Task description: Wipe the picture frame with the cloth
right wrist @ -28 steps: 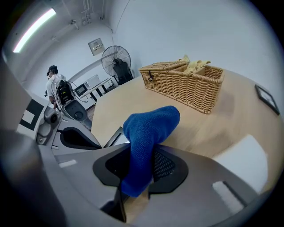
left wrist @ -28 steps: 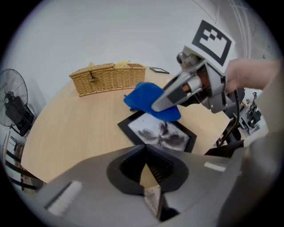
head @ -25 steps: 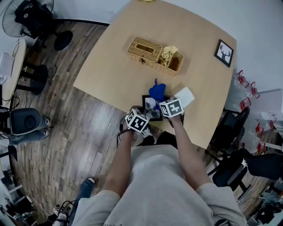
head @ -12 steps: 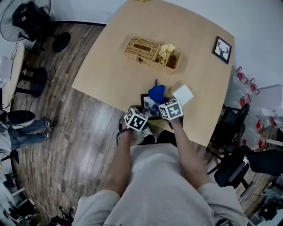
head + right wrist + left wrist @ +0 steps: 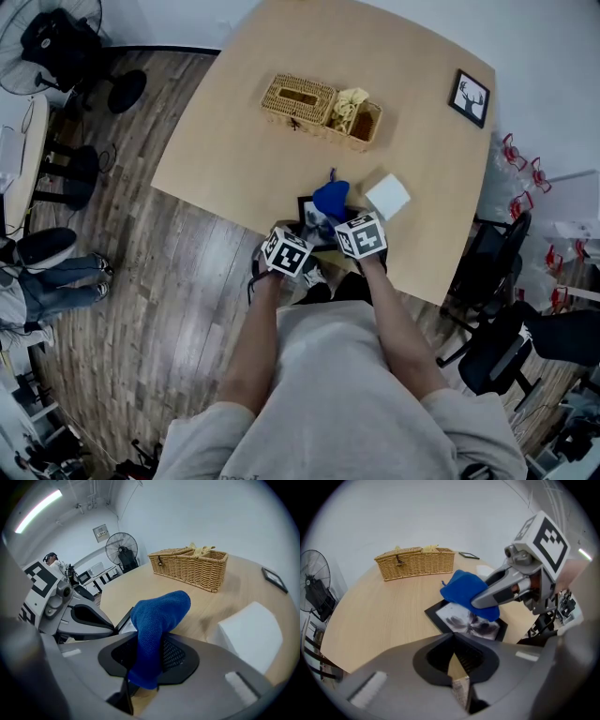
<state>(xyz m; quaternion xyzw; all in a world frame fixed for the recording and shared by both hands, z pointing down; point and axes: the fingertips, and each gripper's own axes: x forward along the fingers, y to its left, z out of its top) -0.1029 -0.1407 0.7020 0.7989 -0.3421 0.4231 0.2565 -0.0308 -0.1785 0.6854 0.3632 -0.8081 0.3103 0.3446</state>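
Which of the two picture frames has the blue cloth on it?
The picture frame at the near edge of the table: the blue cloth, held in the right gripper, lies over it. The other frame sits bare at the far corner.

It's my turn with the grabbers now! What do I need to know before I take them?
Left gripper: jaws together at the near corner of the picture frame. Whether they pinch it, I can't tell.
Right gripper: shut on the blue cloth.
Things: the frame lies flat near the table edge closest to you. The cloth lies over its far part.
Done: the cloth is picked up and at the frame. How much is wiped can't be seen.
To do: rub the cloth over the uncovered glass and black border, probably steadying the frame.
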